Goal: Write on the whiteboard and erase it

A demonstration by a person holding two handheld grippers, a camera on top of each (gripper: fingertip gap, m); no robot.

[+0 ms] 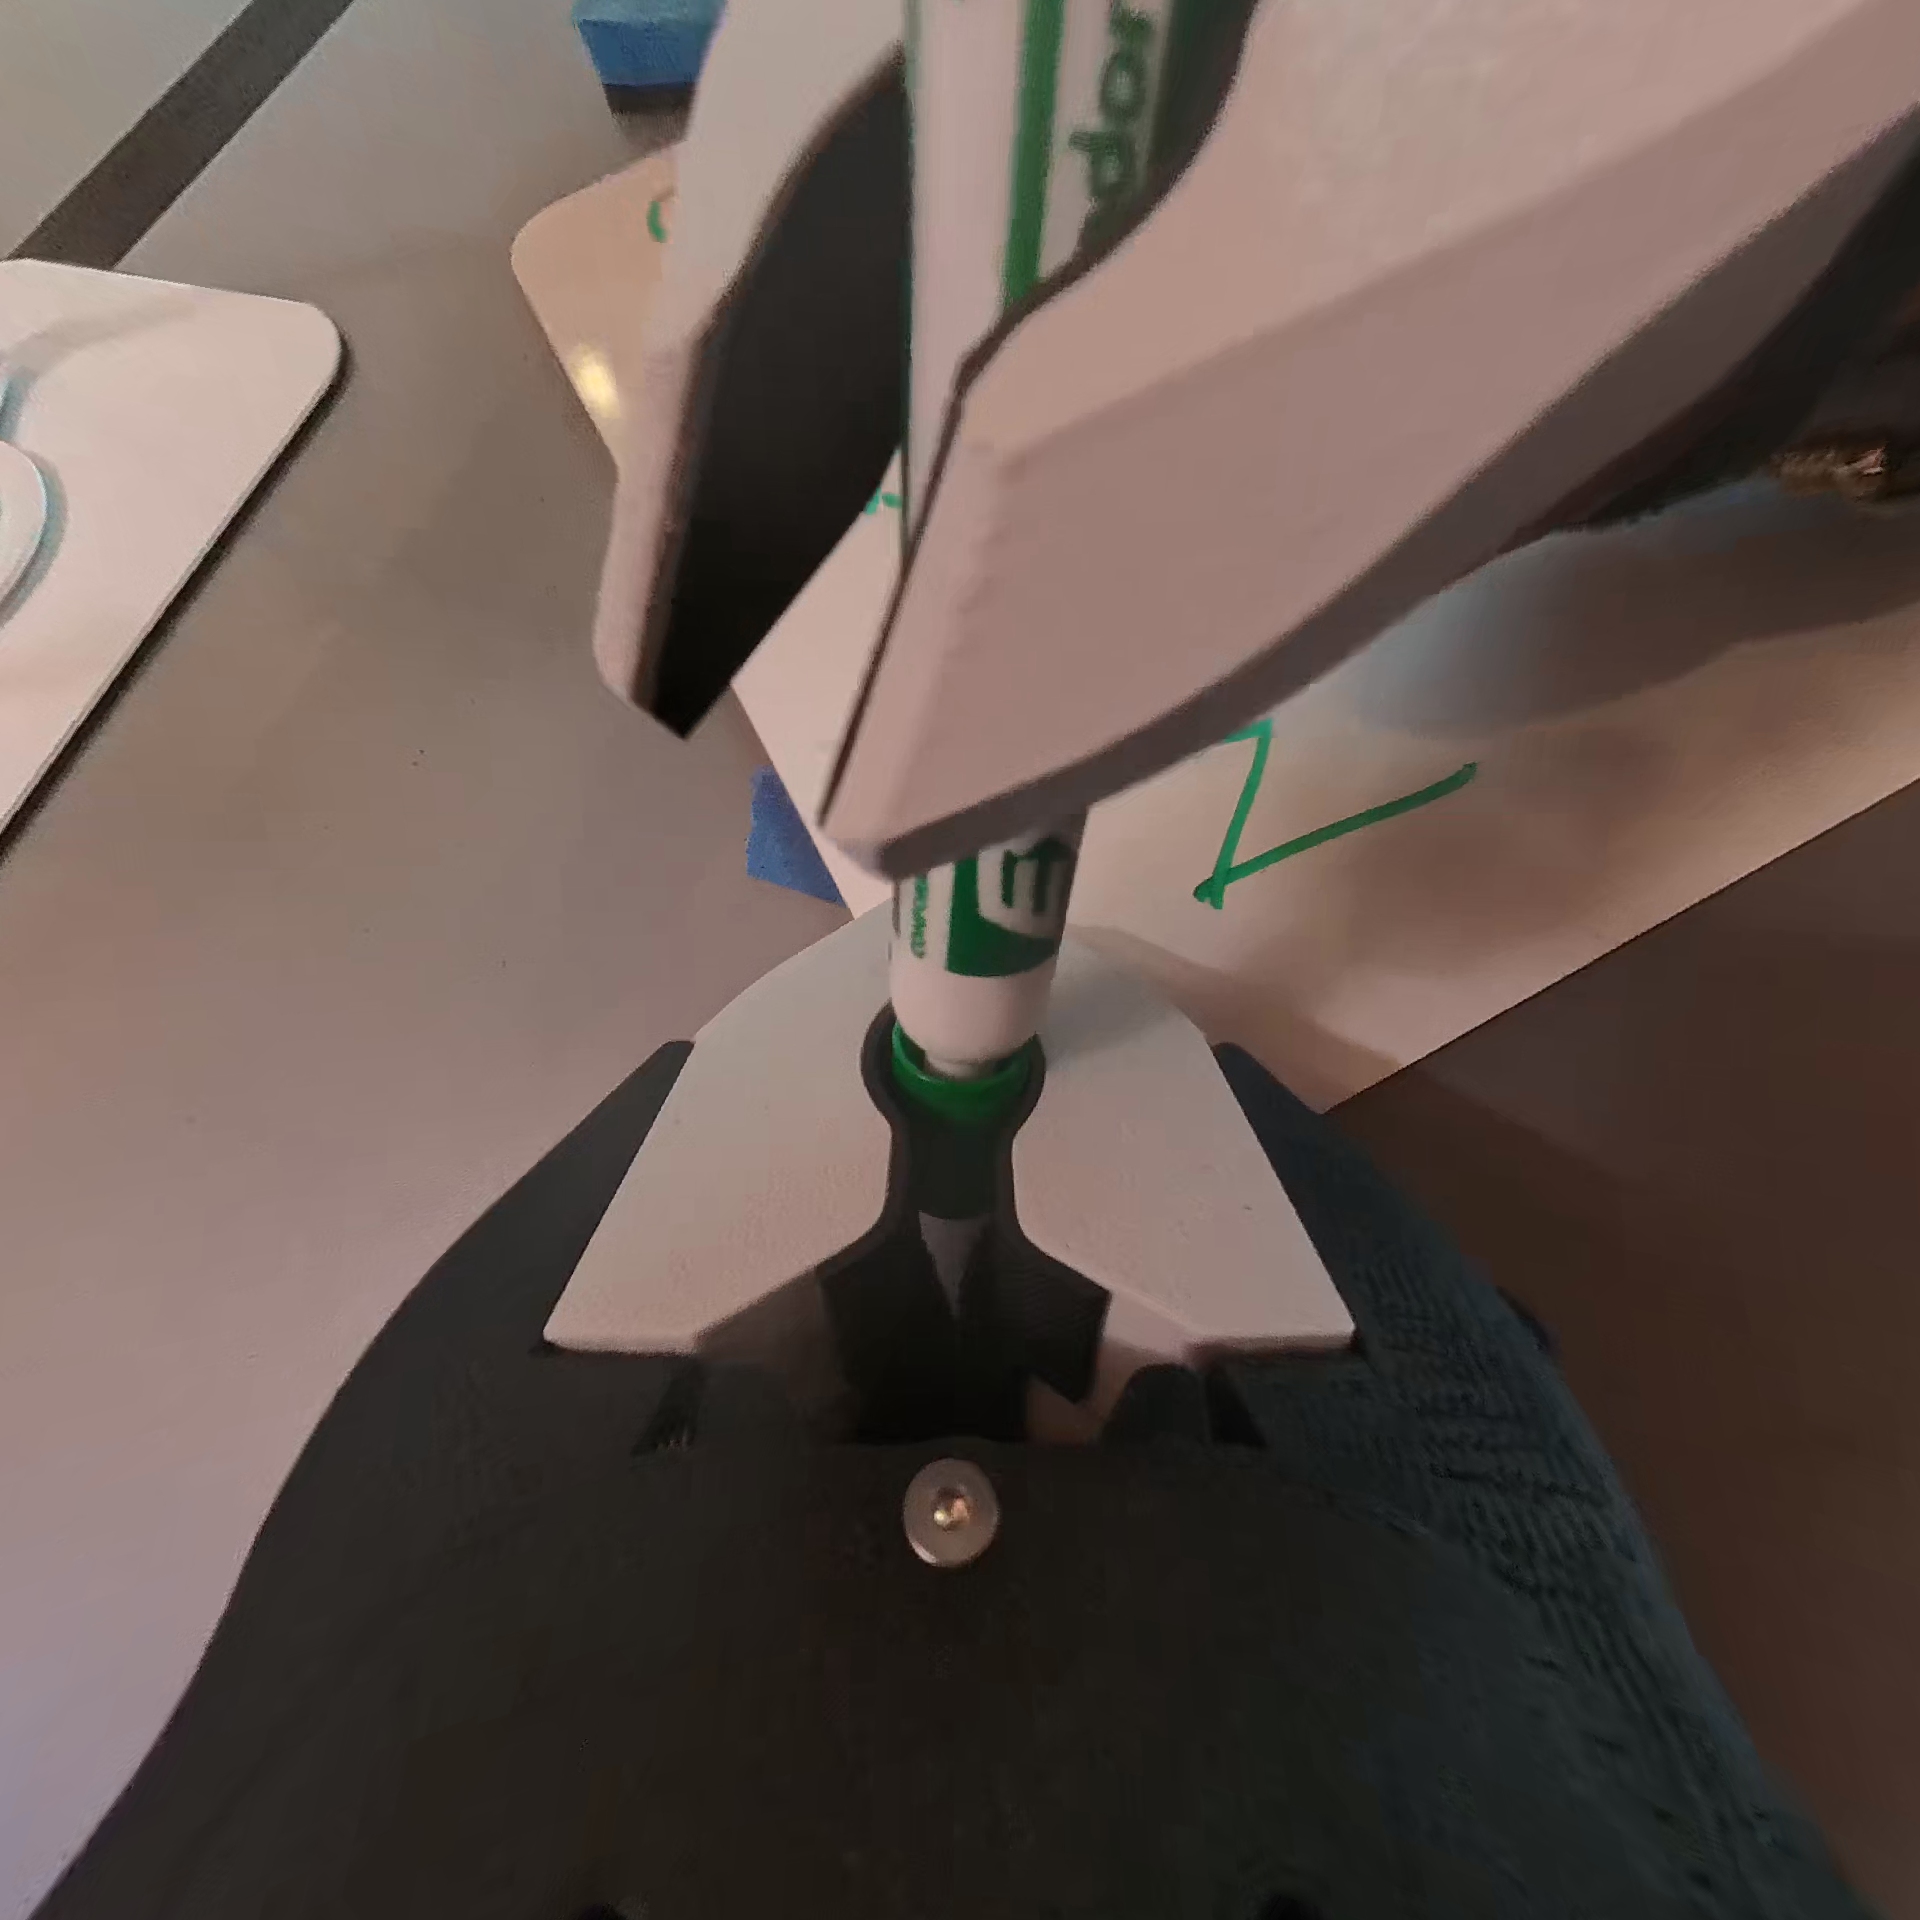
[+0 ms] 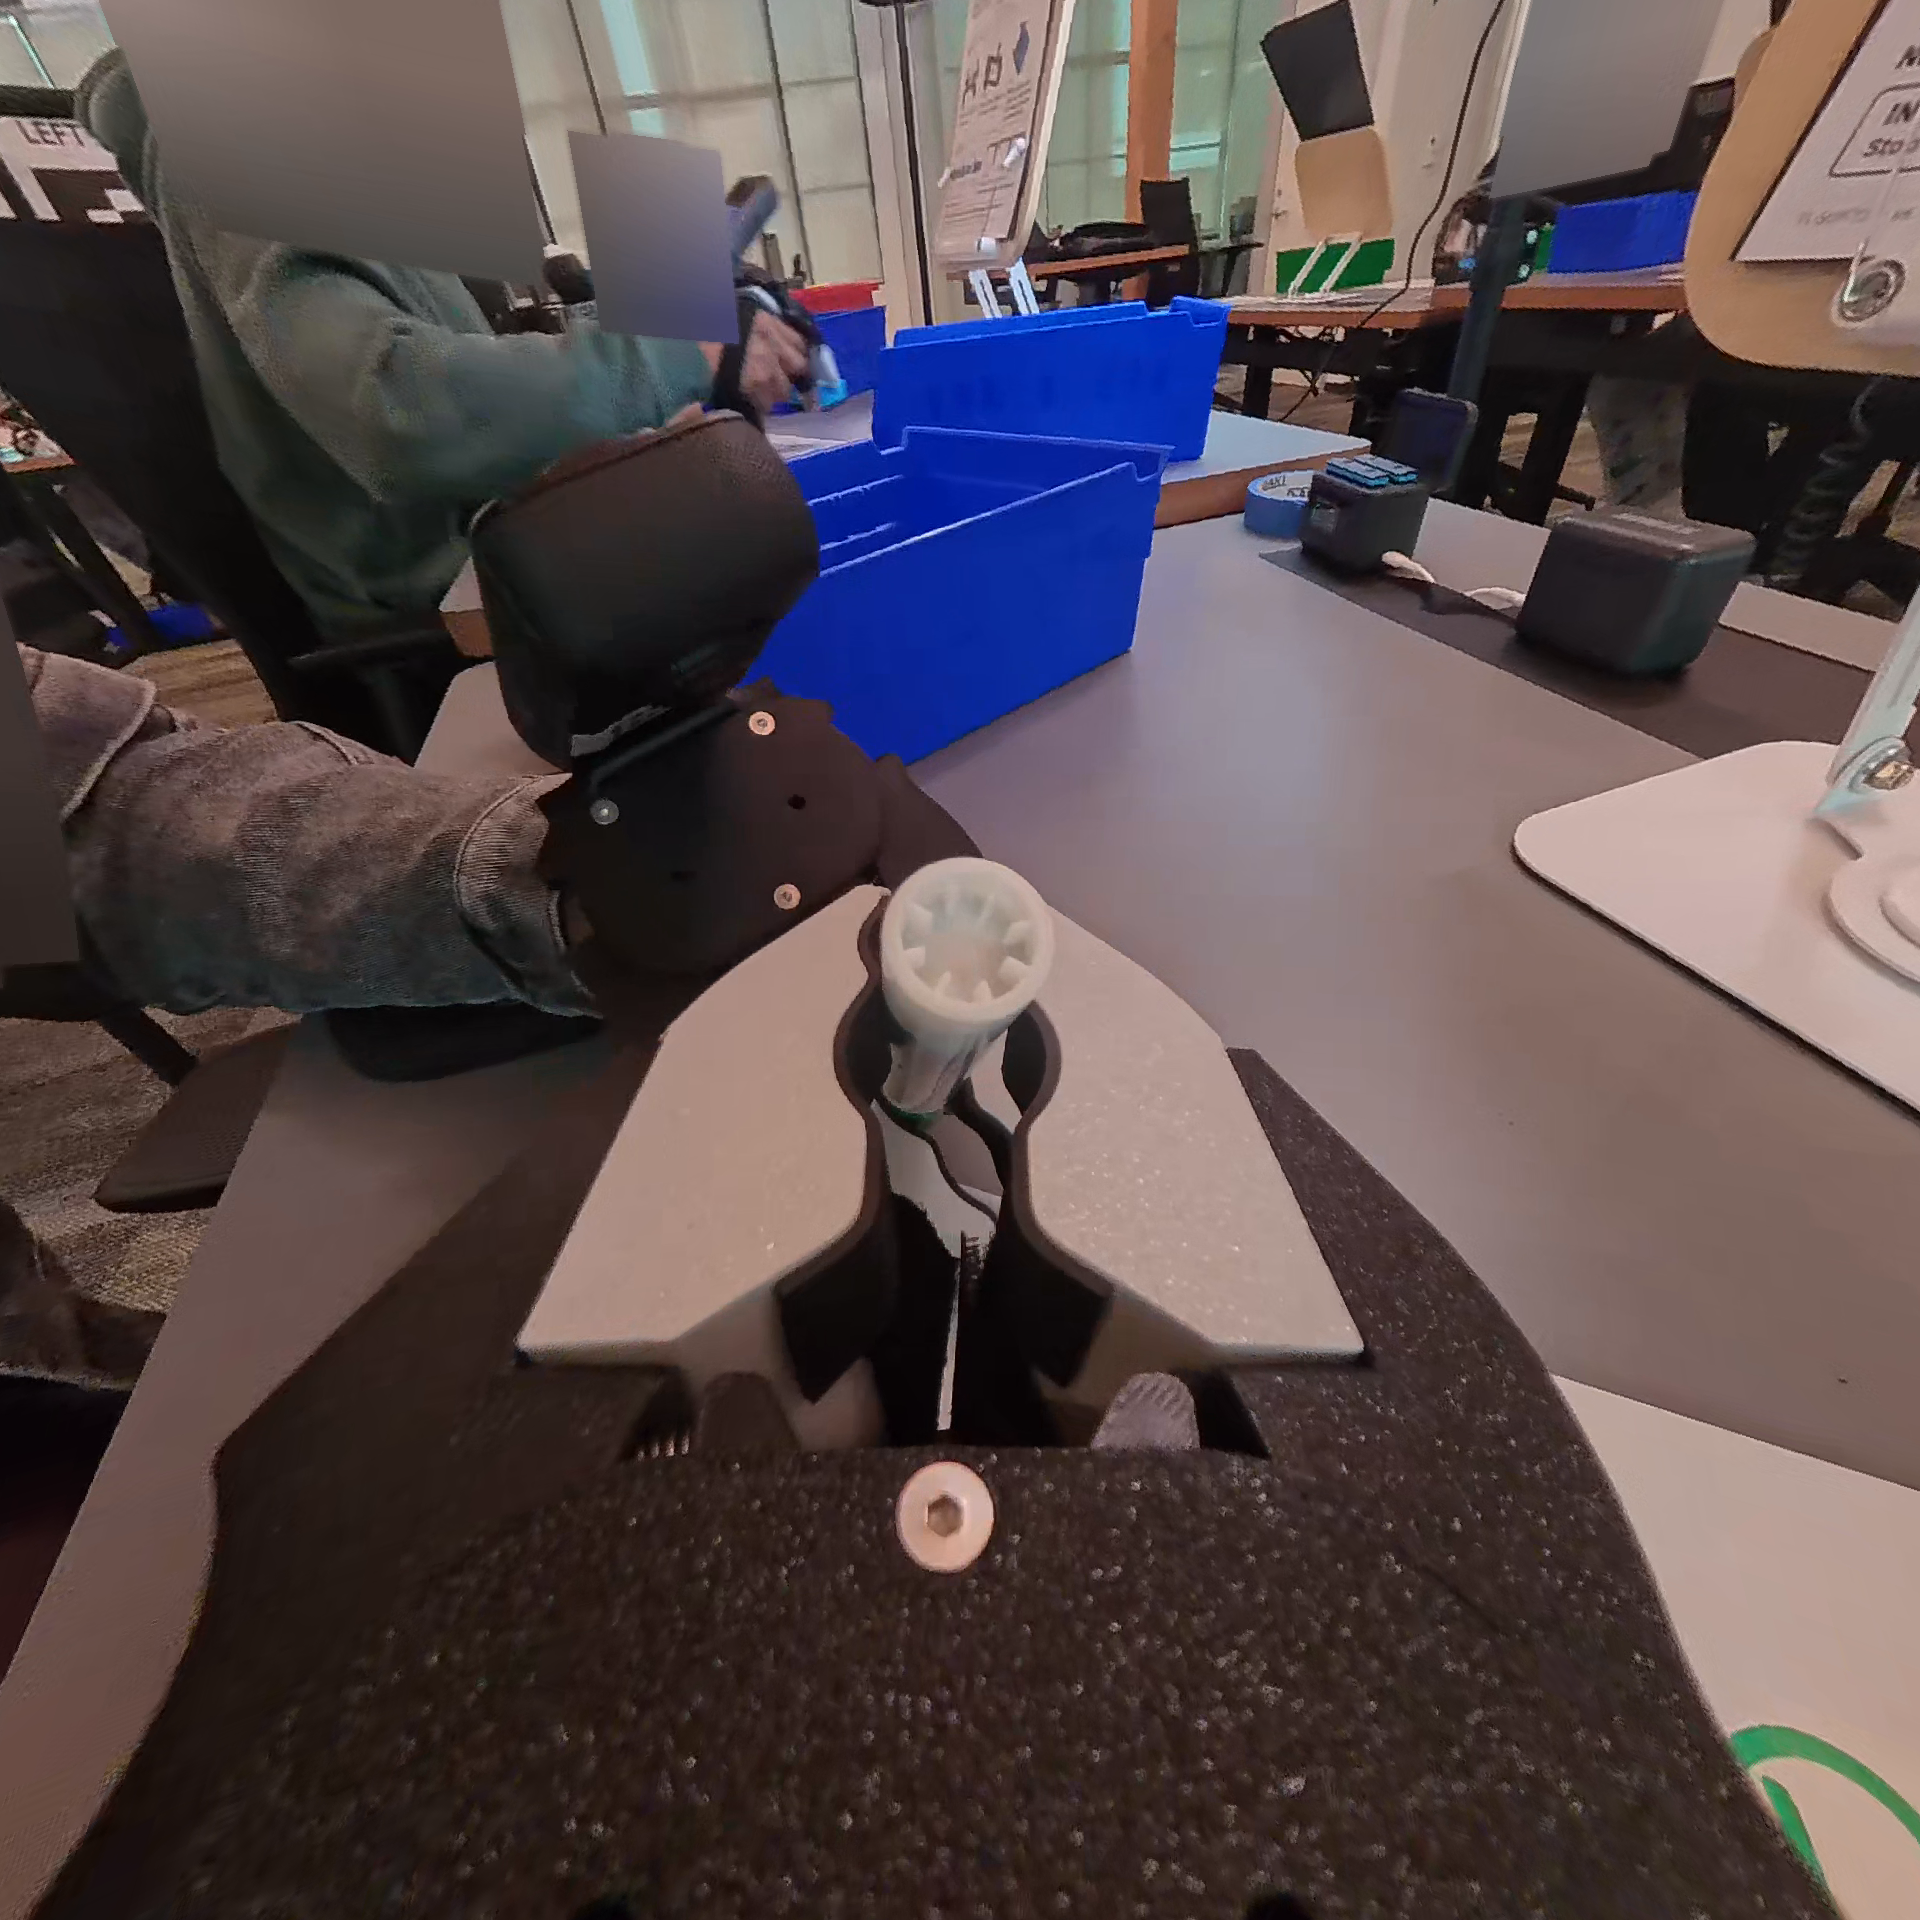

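While the left wrist camera looks down its own fingers, the left gripper [image 1: 954, 1075] sits clamped on the green cap [image 1: 951, 1081], which is seated in the round notch between its two grey fingertips. The marker [image 1: 982, 935], white with green bands, stands with its front end in that cap's mouth, and its barrel runs up between the fingers of the right gripper [image 1: 831, 748], which comes in from above and closes around it. Behind them the whiteboard [image 1: 1455, 935] lies flat on the grey table [image 1: 364, 935], its near edge running diagonally, with a green zigzag stroke [image 1: 1309, 831] drawn close to that edge. A bit of blue tape [image 1: 784, 831] shows at the board's left edge, a blue block [image 1: 644, 42] sits toward the table's far side, and a white stand base [image 1: 187, 436] rests near the left edge. Over to the right wrist camera: the right gripper [image 2: 951, 1029] is clamped on the marker [image 2: 961, 977], whose ribbed white rear end points straight at the lens. Just beyond, a grey denim sleeve [image 2: 291, 852] leads to the black body of the left gripper [image 2: 717, 831]. Blue bins [image 2: 987, 582] stand on the table's far side, and a corner of whiteboard [image 2: 1766, 1558] with a green scribble [image 2: 1829, 1787] shows at bottom right.
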